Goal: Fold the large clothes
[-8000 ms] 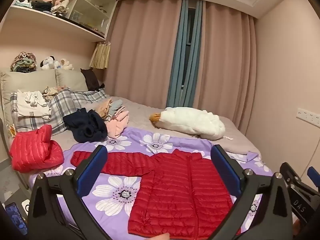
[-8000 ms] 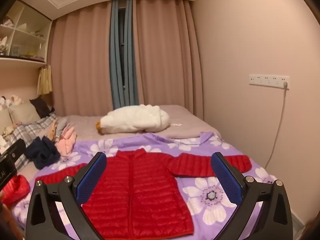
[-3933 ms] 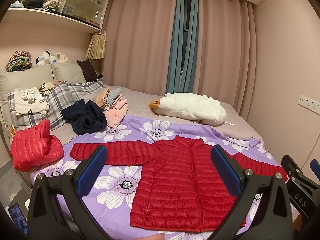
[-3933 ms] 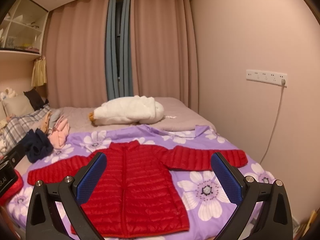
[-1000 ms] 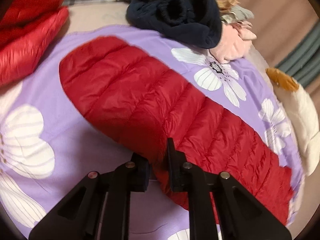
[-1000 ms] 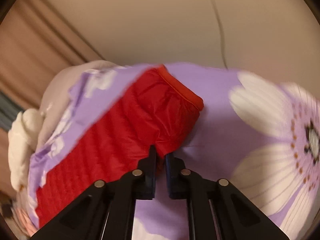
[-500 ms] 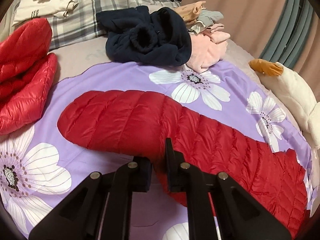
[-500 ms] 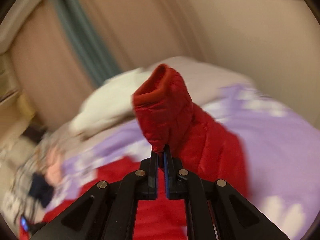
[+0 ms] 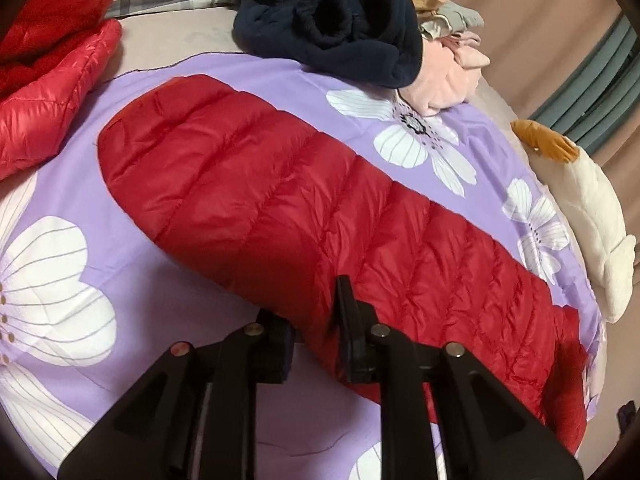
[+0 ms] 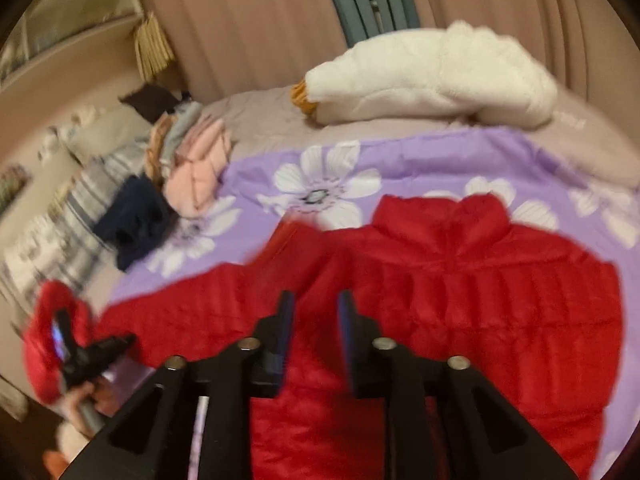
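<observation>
I am holding my left jaws (image 9: 316, 312) at the near edge of the red down jacket's sleeve (image 9: 288, 200), and they are pinching a fold of its quilted fabric between them. The sleeve is lying flat on the purple flowered sheet (image 9: 60, 240) that covers the bed, its cuff pointing toward the bed's head, where a second red padded garment (image 9: 44, 80) is sitting bunched up just beside the cuff. Past the sleeve, a dark navy garment (image 9: 340, 20) is lying in a heap against a pile of pink and grey clothes (image 9: 452, 68), and a white plush goose (image 9: 592, 208) is stretching along the far side of the bed. My right jaws (image 10: 314, 316) are hovering over the red down jacket (image 10: 480, 308), spread a little apart with nothing between them. The jacket's body is lying face up on the sheet, collar toward the goose, with one sleeve lying folded across its chest under my right jaws. The right wrist view is blurred, so I cannot tell how neatly that sleeve is lying.
</observation>
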Demonstrator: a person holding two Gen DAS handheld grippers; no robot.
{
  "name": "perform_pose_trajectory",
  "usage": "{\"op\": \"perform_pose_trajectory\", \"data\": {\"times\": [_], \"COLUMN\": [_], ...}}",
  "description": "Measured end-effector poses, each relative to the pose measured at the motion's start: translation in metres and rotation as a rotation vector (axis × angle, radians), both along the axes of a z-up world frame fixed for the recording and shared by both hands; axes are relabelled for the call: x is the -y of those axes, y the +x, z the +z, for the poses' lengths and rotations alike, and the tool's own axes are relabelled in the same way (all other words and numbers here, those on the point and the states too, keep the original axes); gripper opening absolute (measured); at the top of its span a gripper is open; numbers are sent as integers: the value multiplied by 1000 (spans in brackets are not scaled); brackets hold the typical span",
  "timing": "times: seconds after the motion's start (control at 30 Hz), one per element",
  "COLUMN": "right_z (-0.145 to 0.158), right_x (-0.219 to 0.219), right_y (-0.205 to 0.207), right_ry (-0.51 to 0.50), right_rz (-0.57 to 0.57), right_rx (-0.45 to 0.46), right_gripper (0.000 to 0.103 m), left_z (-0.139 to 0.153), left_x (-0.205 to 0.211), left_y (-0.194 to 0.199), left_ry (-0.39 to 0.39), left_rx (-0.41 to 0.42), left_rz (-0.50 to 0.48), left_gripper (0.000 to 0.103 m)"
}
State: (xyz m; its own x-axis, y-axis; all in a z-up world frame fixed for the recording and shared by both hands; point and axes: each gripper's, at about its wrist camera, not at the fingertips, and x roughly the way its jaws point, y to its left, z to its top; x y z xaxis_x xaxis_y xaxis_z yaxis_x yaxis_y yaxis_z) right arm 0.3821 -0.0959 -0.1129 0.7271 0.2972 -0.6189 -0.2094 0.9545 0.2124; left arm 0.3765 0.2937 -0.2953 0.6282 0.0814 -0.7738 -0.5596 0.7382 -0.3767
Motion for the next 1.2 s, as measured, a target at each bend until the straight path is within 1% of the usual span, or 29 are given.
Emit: {"op": "perform_pose_trajectory", "data": {"times": [0.03,0.07,0.1,0.13,0.17,0.27,0.3,0.33,0.37,0.4,0.43,0.5,0.57,0.63,0.7,0.73,0.77,0.8,0.83,0.9,0.93,0.97,1.03,1.07,1.1,1.13,1.17,1.2], "right_z": [6,10,15,18,18,10,4,-4,-10,-17,-26,-38,-50,-59,-61,-62,-61,-60,-58,-54,-52,-51,-50,-48,-46,-44,-42,-41], "right_x": [0,3,11,25,32,83,98,118,130,144,160,175,194,212,225,233,237,241,246,252,258,263,272,274,276,277,278,278], "right_y": [-5,-8,-5,-9,-8,-8,-9,-12,-13,-15,-17,-21,-30,-40,-49,-55,-58,-62,-68,-75,-80,-83,-89,-92,-94,-97,-100,-102], "right_ry": [-53,-75,-84,-92,-97,-112,-119,-120,-116,-112,-115,-123,-92,-23,34,51,47,31,6,-15,-11,-2,15,18,20,22,25,28], "right_rz": [-11,-27,-46,-79,-104,-269,-315,-355,-373,-397,-435,-484,-527,-555,-581,-592,-602,-618,-640,-668,-684,-694,-710,-716,-721,-723,-725,-725], "right_rx": [27,44,60,86,92,75,61,35,15,-7,-34,-73,-112,-146,-155,-154,-150,-144,-134,-126,-124,-126,-130,-128,-122,-116,-111,-108], "right_gripper": [42,58,67,67,67,67,60,52,39,34,32,25,24,24,25,25,24,24,24,25,25,25,25,25,25,25,25,25], "left_z": [1,3,6,10,17,35,46,52,63,71,81,99,116,134,148,153,155,154,153,140,133,122,106,100,96,96,99,103], "left_x": [2,6,9,12,16,31,42,49,61,69,82,109,142,184,231,253,286,313,333,386,400,417,435,442,450,459,463,469], "left_y": [0,0,0,0,0,3,5,6,9,10,13,18,22,26,27,27,26,24,22,15,12,9,7,6,1,-5,-8,-17], "left_ry": [22,50,67,78,95,161,207,236,274,293,315,360,405,424,417,404,387,386,392,405,394,368,318,296,289,301,328,361], "left_rx": [0,-1,0,5,21,47,57,66,84,98,125,164,202,251,301,321,344,356,361,348,336,306,244,216,207,219,235,262], "left_rz": [2,7,10,9,6,-26,-41,-52,-71,-85,-108,-158,-200,-272,-357,-403,-471,-531,-569,-667,-692,-721,-755,-778,-802,-814,-820,-826], "left_gripper": [17,16,13,12,12,11,11,11,11,10,10,10,10,10,10,11,11,11,11,11,12,15,14,17,21,24,39,56]}}
